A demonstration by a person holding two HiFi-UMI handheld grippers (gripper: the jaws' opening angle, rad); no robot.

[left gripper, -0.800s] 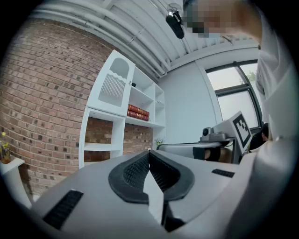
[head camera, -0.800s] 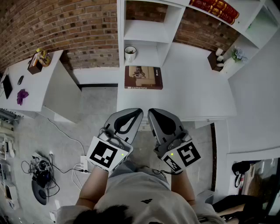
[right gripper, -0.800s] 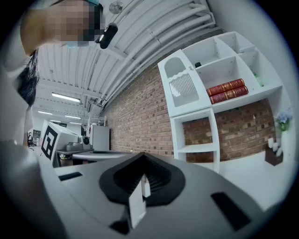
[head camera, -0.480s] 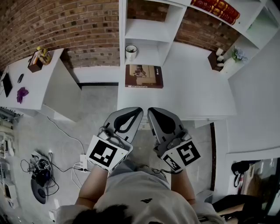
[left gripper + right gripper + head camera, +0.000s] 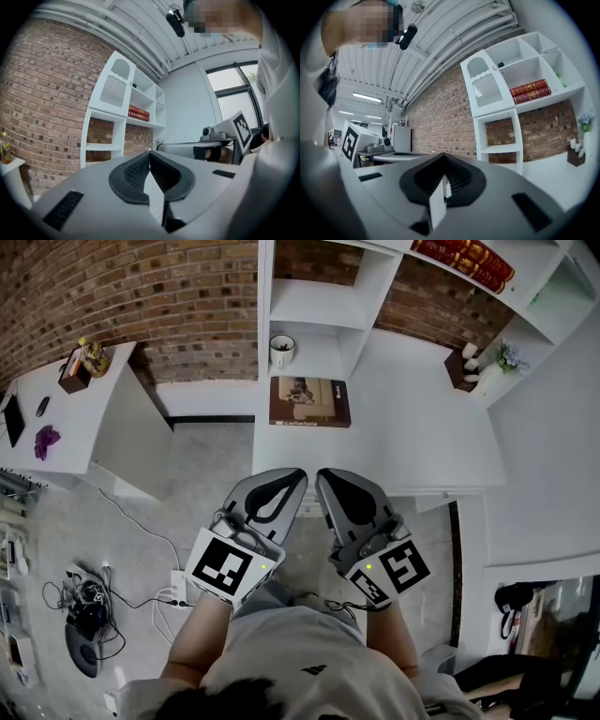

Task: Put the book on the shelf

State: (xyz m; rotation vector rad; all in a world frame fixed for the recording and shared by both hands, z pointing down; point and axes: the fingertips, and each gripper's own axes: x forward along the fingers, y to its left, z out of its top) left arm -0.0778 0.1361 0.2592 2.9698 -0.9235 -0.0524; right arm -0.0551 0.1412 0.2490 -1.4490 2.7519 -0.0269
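Note:
A brown book [image 5: 310,402] with a picture on its cover lies flat on the white desk [image 5: 422,437], just below the white shelf unit [image 5: 319,306]. My left gripper [image 5: 292,475] and right gripper [image 5: 325,476] are side by side near my body, at the desk's near edge, well short of the book. Both are shut with nothing between the jaws. In the left gripper view the shut jaws of the left gripper [image 5: 150,153] point up toward the shelf unit [image 5: 115,117]. From the right gripper view, the right gripper [image 5: 443,157] also faces the shelf unit [image 5: 501,122].
A white cup [image 5: 280,350] stands in a lower shelf compartment. Red books [image 5: 464,261] lie on a higher shelf. A small plant and holder [image 5: 483,364] sit at the desk's right end. A second white table [image 5: 70,418] stands to the left; cables [image 5: 89,601] lie on the floor.

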